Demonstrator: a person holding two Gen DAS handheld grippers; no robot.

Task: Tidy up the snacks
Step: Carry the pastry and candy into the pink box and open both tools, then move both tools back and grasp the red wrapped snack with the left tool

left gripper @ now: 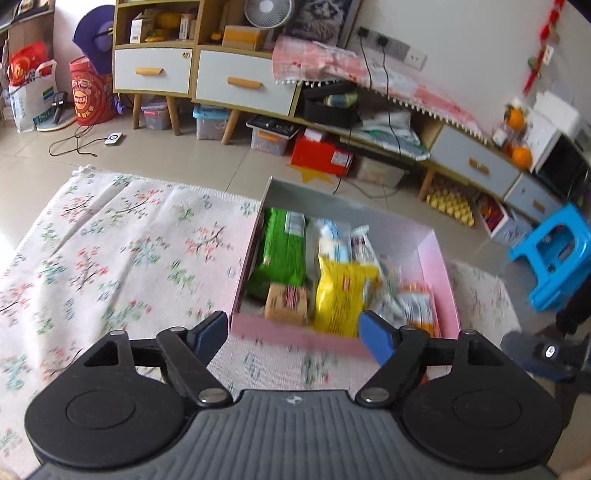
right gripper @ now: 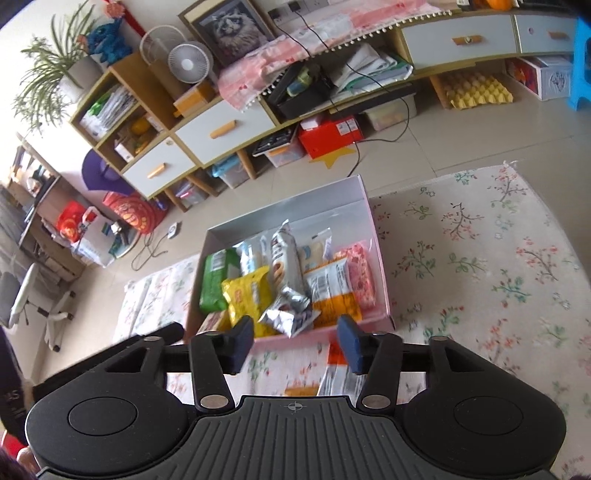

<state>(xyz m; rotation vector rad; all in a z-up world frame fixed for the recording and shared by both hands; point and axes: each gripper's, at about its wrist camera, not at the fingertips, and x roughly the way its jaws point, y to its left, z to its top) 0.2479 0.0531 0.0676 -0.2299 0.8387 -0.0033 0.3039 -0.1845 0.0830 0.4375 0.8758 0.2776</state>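
On the floral rug (right gripper: 480, 240), the pink box (right gripper: 382, 273) holds snack packets lying lengthwise.

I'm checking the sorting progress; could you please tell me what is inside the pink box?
The pink box holds a green pack, yellow bag, silver wrapper, orange-white packet and pink packet. Anything beneath them is hidden.

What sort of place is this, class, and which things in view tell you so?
Most likely a lived-in room at home: a floral rug on a tiled floor, a low cabinet crammed with household bits, and a desk fan beside a framed cat picture.
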